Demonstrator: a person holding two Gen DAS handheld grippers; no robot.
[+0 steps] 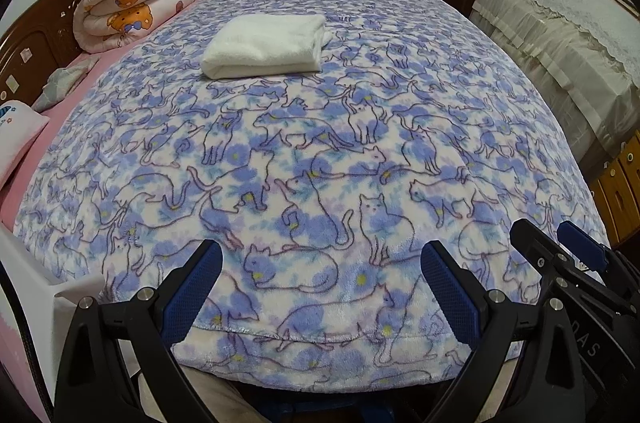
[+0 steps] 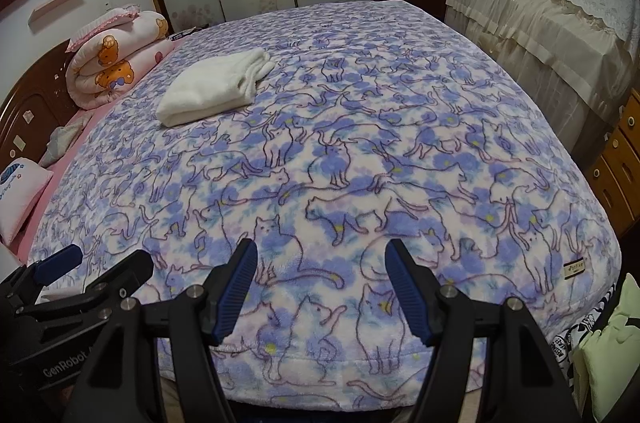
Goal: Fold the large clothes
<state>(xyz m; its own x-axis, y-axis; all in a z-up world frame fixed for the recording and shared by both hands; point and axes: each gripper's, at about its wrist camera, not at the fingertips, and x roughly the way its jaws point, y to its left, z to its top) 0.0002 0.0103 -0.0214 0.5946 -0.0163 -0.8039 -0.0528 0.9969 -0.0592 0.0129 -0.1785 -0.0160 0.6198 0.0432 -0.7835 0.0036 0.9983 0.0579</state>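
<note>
Far beyond both grippers' parted fingers [image 1: 448, 287], folded white garment [image 1: 266, 47] on bedspread [image 1: 360, 151]

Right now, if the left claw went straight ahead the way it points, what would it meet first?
Most likely the cat-print blanket: the open left claw hovers at its near edge. The folded white garment lies farther along, slightly left. Depth is uncertain.
</note>
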